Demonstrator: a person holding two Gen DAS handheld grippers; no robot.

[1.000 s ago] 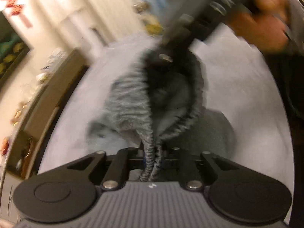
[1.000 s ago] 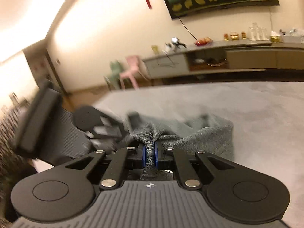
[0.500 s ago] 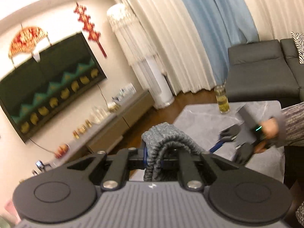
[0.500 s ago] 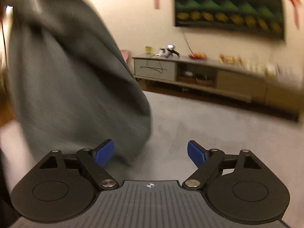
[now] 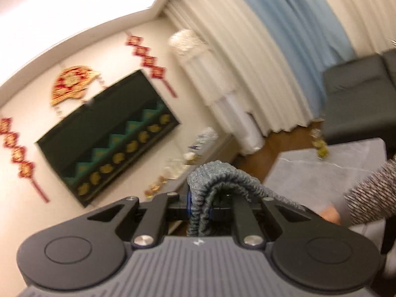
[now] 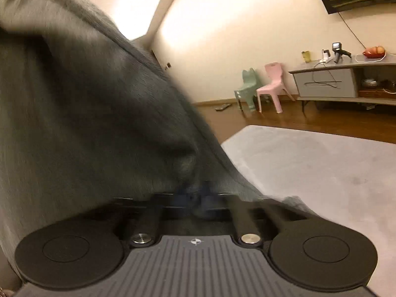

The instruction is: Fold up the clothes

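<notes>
Left tool clenching grey knitted garment's ribbed edge, right tool blurring under fabric, grip indiscernible, pale grey surface lying beneath.

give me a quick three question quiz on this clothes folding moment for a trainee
1. True or false: the left gripper is clamped on the ribbed edge of the grey garment.
2. Where is the garment in the right wrist view? A: lifted, hiding the fingertips of the right gripper and filling the left side. B: spread flat on the tabletop. C: hung over a chair.
3. Fill in: the small chair next to the green chair is ___.

Key: 1 true; 2 A; 3 pink.
</notes>
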